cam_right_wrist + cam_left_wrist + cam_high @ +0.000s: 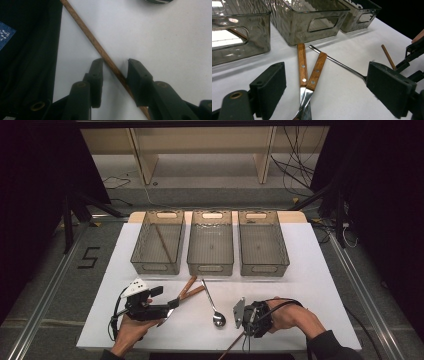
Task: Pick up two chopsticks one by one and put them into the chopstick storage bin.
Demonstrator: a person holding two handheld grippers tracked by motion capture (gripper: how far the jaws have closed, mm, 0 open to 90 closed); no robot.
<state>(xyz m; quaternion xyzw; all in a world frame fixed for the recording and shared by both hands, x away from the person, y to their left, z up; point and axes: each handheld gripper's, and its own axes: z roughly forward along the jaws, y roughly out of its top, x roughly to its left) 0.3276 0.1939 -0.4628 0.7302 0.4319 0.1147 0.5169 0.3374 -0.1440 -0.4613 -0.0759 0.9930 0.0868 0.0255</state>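
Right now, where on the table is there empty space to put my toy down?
The white table is bare right of the spoon, in front of the right bin, and along the far left edge beside the left bin. It is crowded in the front middle, around the two wooden-handled knives, spoon and both grippers.

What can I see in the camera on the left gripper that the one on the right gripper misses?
The left gripper view shows three grey bins, two wooden-handled knives crossed between its open jaws, and the spoon's thin metal handle. The right gripper view shows its own jaws open astride a thin wooden stick, with the spoon's bowl at the top edge. Both show the white table.
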